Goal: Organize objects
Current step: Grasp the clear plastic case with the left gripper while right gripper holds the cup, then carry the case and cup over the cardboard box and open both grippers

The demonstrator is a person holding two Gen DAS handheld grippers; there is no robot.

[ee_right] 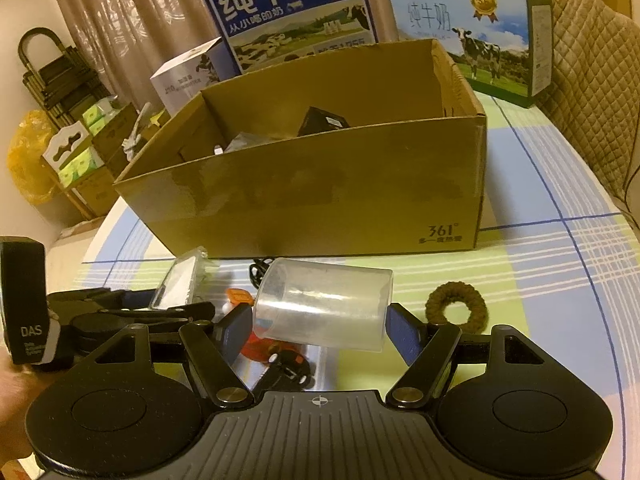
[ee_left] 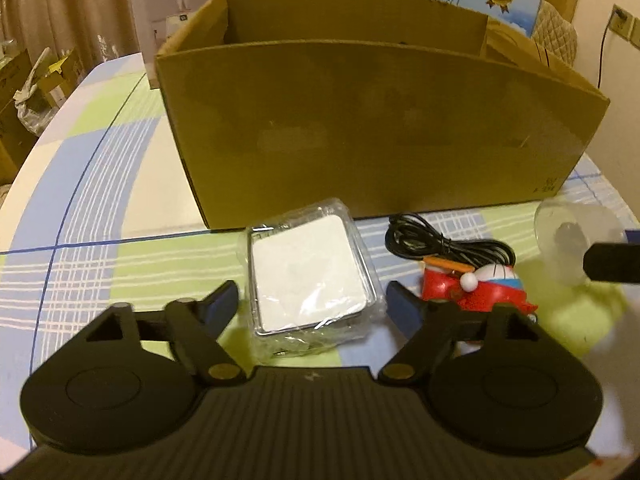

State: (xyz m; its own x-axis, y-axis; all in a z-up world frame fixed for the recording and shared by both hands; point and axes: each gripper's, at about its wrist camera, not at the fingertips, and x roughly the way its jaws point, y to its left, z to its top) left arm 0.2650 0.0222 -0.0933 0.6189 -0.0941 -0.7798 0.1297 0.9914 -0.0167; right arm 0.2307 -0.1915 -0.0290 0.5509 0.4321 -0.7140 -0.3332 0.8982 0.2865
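An open cardboard box [ee_left: 360, 132] stands on the checked tablecloth; it also shows in the right wrist view [ee_right: 320, 188] with several dark items inside. My left gripper [ee_left: 312, 300] is open, its fingers either side of a white square pack in clear wrap [ee_left: 308, 272]. A black cable [ee_left: 444, 244] and a red toy [ee_left: 476, 288] lie to its right. My right gripper [ee_right: 320, 330] is open around a clear plastic cup [ee_right: 324, 304] lying on its side. The cup also shows in the left wrist view [ee_left: 576, 236].
A brown braided ring [ee_right: 456, 304] lies right of the cup. Milk cartons [ee_right: 292, 16] and a white humidifier box [ee_left: 168, 8] stand behind the cardboard box. A quilted chair [ee_right: 592, 80] is at the far right. The table edge curves at left [ee_left: 36, 168].
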